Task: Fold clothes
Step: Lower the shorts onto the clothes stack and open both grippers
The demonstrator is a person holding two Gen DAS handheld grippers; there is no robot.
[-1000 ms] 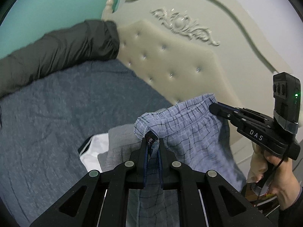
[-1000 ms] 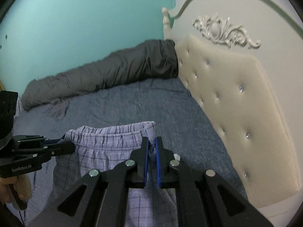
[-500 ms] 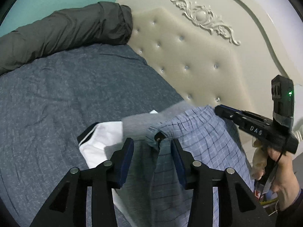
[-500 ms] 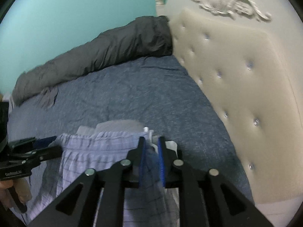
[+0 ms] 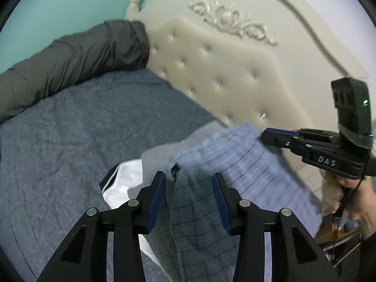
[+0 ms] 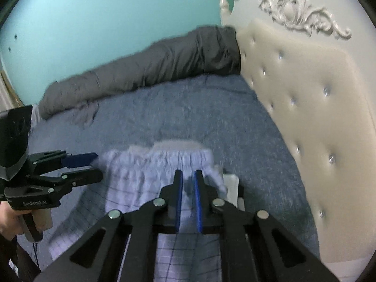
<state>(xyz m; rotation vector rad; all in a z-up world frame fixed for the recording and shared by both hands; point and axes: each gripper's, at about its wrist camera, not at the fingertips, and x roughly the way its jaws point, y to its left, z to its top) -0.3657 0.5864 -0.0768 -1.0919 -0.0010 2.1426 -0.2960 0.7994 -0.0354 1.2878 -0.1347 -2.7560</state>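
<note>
Blue plaid shorts [image 5: 235, 164] lie draped over a stack of folded clothes near the headboard, waistband away from me. My left gripper [image 5: 189, 175] stands open, one corner of the waistband loose between its blue pads and touching neither. The right gripper [image 6: 188, 172] has its jaws closing, with the shorts [image 6: 145, 183] pinched between the narrow pads. In the left wrist view the right gripper [image 5: 264, 136] sits at the waistband's far corner. The left gripper [image 6: 98, 166] shows open at the left of the right wrist view.
Under the shorts lie a grey garment [image 5: 155, 157] and a white one with dark trim [image 5: 124, 178]. The blue-grey bed sheet [image 5: 70, 129] spreads to the left. A rolled dark grey duvet [image 6: 152, 65] lines the teal wall. The tufted cream headboard [image 6: 305, 94] stands at the right.
My left gripper has opened and let go of the waistband corner. Both grippers have come down, and the shorts now rest on the stack instead of hanging.
</note>
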